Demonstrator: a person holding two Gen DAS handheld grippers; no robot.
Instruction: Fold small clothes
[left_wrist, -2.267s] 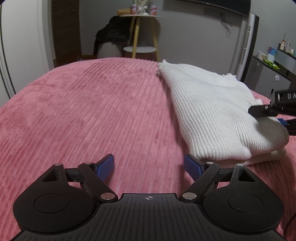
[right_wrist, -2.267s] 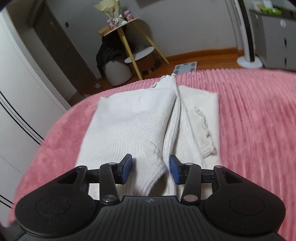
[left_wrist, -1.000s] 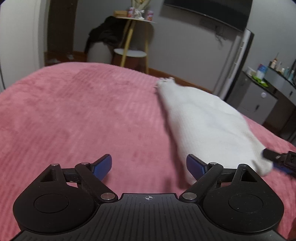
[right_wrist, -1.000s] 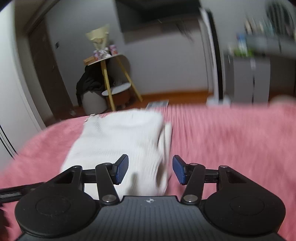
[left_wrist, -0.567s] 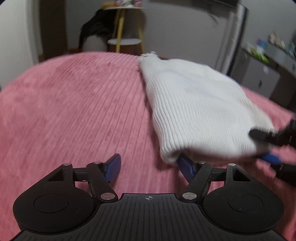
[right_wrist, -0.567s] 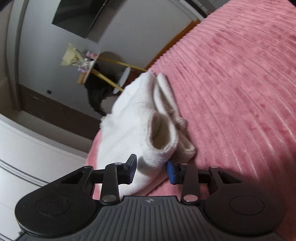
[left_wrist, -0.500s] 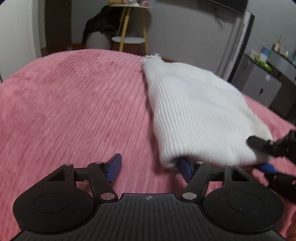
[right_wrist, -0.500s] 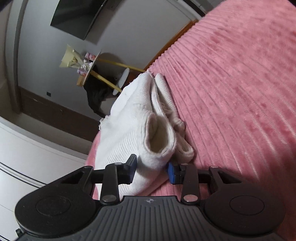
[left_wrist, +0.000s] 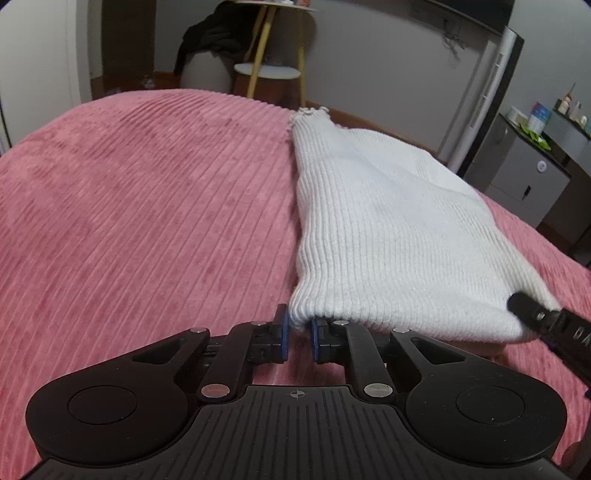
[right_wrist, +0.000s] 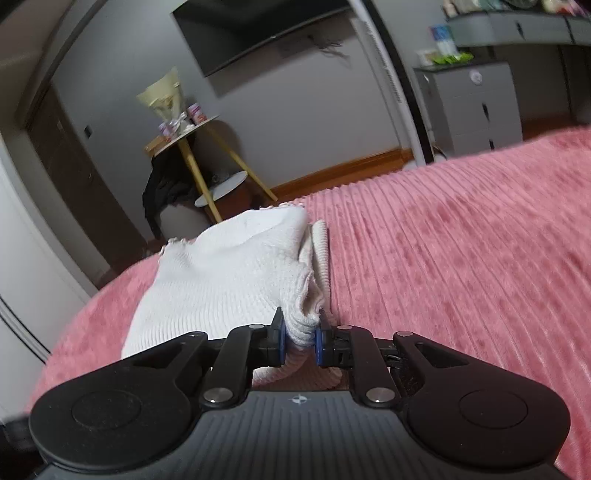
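One white knitted garment (left_wrist: 388, 229) lies on one pink ribbed bedspread (left_wrist: 147, 206), and two grippers are at it, the left gripper (left_wrist: 297, 334) and the right gripper (right_wrist: 298, 339). Past the bed stands one yellow-legged side table (right_wrist: 207, 162) with two round shelves, one dark TV (right_wrist: 255, 29) on the wall and one grey cabinet (right_wrist: 469, 107).
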